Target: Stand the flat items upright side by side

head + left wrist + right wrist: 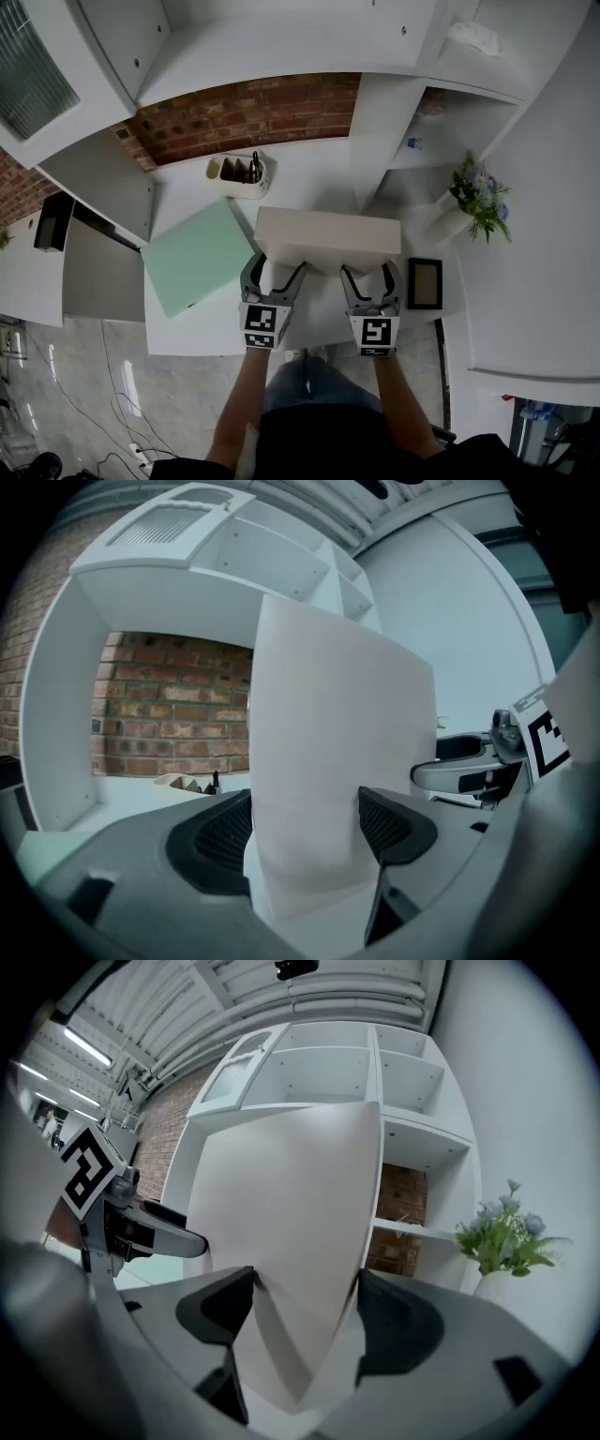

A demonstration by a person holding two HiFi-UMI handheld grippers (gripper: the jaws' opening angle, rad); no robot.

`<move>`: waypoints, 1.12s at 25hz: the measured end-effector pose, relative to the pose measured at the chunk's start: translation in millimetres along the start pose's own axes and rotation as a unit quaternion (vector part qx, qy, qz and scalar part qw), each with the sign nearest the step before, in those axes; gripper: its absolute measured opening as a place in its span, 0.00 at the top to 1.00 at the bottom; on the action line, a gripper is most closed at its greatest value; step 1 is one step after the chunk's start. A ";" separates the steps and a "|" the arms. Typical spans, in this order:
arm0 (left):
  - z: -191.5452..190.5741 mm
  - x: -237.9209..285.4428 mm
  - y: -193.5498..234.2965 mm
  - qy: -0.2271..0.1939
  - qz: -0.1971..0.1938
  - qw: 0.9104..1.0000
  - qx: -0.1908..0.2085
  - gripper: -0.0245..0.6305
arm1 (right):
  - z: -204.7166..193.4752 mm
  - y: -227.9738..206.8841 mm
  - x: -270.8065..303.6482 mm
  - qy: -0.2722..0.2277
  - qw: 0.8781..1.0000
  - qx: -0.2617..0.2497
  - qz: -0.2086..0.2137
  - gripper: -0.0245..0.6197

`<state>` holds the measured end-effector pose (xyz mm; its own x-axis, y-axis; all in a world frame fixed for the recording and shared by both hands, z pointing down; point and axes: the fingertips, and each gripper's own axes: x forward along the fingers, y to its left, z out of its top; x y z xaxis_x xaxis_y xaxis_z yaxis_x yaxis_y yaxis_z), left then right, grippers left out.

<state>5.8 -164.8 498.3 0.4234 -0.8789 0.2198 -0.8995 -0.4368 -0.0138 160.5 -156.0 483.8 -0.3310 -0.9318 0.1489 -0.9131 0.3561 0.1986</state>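
Observation:
A thick white flat box [326, 240] hangs above the white desk [309, 183], carried between both grippers. My left gripper [275, 275] is shut on its near left part; in the left gripper view the white box [328, 789] fills the gap between the dark pads [220, 836]. My right gripper [371, 278] is shut on its near right part, and the box [291, 1279] sits tilted in the right gripper view, one corner wedged between the jaws. A pale green flat folder [197, 255] lies on the desk to the left, beside the left gripper.
A white holder [239, 171] with dark items stands at the back of the desk before the brick wall. A dark picture frame [425, 283] lies at the right. A vase of flowers [473, 204] sits on the right shelf. White shelf compartments [441, 131] rise behind.

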 end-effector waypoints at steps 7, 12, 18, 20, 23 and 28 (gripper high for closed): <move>-0.4 -0.9 0.2 0.007 -0.016 1.000 -0.010 0.46 | -2.6 0.0 -0.5 0.019 1.000 -0.018 0.010 0.43; -0.3 -2.9 1.5 0.003 -0.018 1.000 -0.018 0.46 | 0.7 -0.8 -1.5 0.016 1.000 -0.009 0.021 0.43; -4.6 -6.7 4.3 0.006 -0.017 1.000 -0.022 0.46 | -5.0 -6.4 -6.3 0.017 0.999 0.020 0.048 0.43; -4.7 -10.0 4.4 0.007 -0.017 1.000 -0.022 0.46 | -6.3 -11.8 -8.9 0.011 0.996 0.043 0.071 0.40; -2.6 -17.3 5.2 0.005 -0.015 1.000 -0.021 0.46 | -5.4 -20.0 -7.2 0.004 0.983 0.103 0.149 0.34; -0.9 -21.6 4.2 0.005 -0.011 1.000 -0.021 0.46 | 7.5 -23.2 9.5 0.019 0.950 0.105 0.294 0.25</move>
<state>-7.2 -147.4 494.3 0.4417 -0.8673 0.2295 -0.8940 -0.4469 0.0315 176.8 -173.7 473.4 -0.7932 -0.5716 0.2099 -0.6018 0.7885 -0.1269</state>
